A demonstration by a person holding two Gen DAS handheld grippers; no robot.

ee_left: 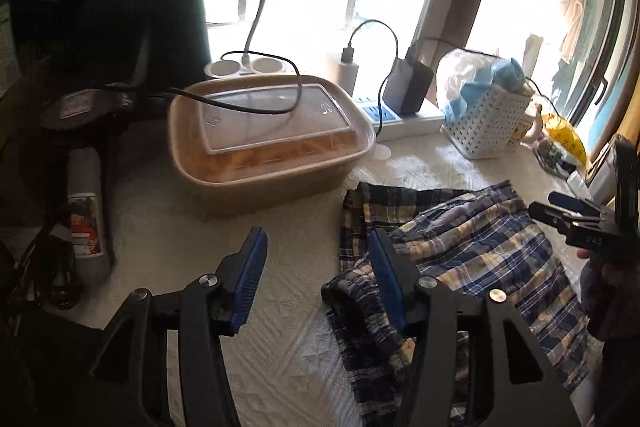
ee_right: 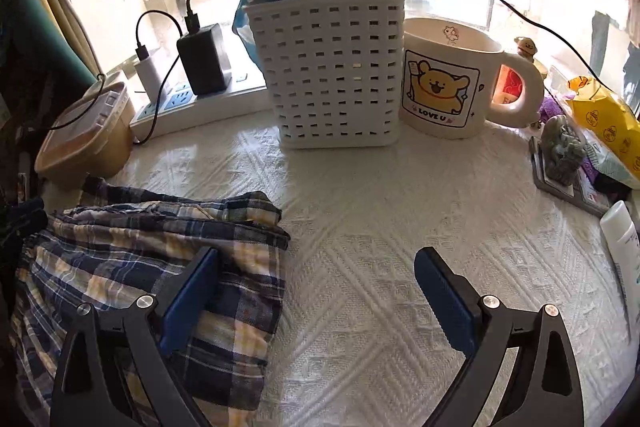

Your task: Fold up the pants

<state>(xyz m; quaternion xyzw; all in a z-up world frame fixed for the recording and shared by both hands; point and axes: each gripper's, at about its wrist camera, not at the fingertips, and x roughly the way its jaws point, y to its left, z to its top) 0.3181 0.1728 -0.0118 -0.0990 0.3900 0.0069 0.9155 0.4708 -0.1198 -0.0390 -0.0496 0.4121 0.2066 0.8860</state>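
Soft woven plaid pants (ee_right: 152,267) lie matt on a white textured quilted cloth (ee_right: 380,267); at twelve o'clock a perforated plastic basket (ee_right: 332,75), beside it a glossy ceramic mug (ee_right: 444,83).

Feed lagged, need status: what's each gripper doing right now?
Left gripper: open, holding nothing, at the plaid pants' edge.
Right gripper: open, holding nothing, beside the pants.

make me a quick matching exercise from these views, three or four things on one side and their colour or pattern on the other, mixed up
Things:
1. pants
2. basket
3. tub
4. mug

Looks:
A. white with a yellow bear picture
B. beige with a clear lid
C. blue and yellow plaid
D. white with rows of small holes

Pairs: 1-C, 2-D, 3-B, 4-A
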